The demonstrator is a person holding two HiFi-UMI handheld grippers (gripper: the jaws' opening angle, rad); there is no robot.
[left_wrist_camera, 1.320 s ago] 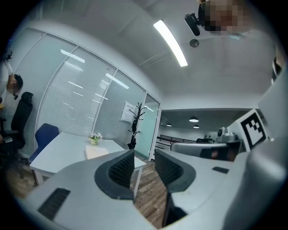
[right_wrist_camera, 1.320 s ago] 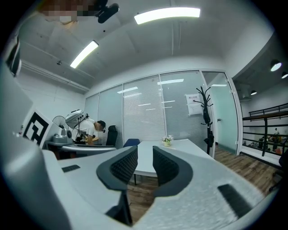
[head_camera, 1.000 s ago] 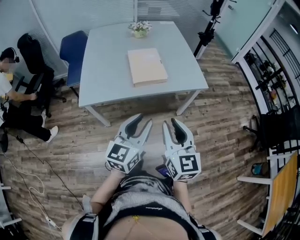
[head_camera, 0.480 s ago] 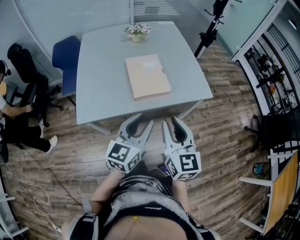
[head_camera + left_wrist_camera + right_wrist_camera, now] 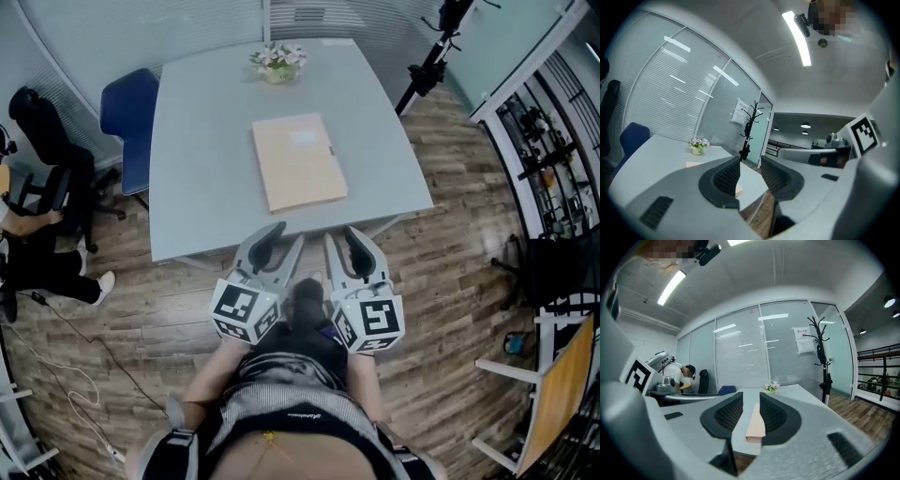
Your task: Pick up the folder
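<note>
A flat tan folder [image 5: 298, 161] lies closed on the middle of the grey table [image 5: 202, 187]. My left gripper [image 5: 284, 239] and right gripper [image 5: 343, 239] are held side by side, level, with their tips at the table's near edge, short of the folder. Both are open, and nothing is between the jaws. In the right gripper view the folder [image 5: 755, 425] shows end-on through the gap of the right gripper [image 5: 751, 411]. In the left gripper view the folder [image 5: 695, 164] lies left of the left gripper [image 5: 750, 171].
A small flower pot [image 5: 278, 60] stands at the table's far edge. A blue chair [image 5: 128, 108] and a black office chair [image 5: 52, 127] are at the left, where a person [image 5: 19, 230] sits. A black stand [image 5: 434, 61] is at the far right, and shelving [image 5: 553, 159] lines the right wall.
The table and folder have come nearer in the head view. Both grippers have moved forward together, from over the floor to the table's near edge. Their jaws look the same.
</note>
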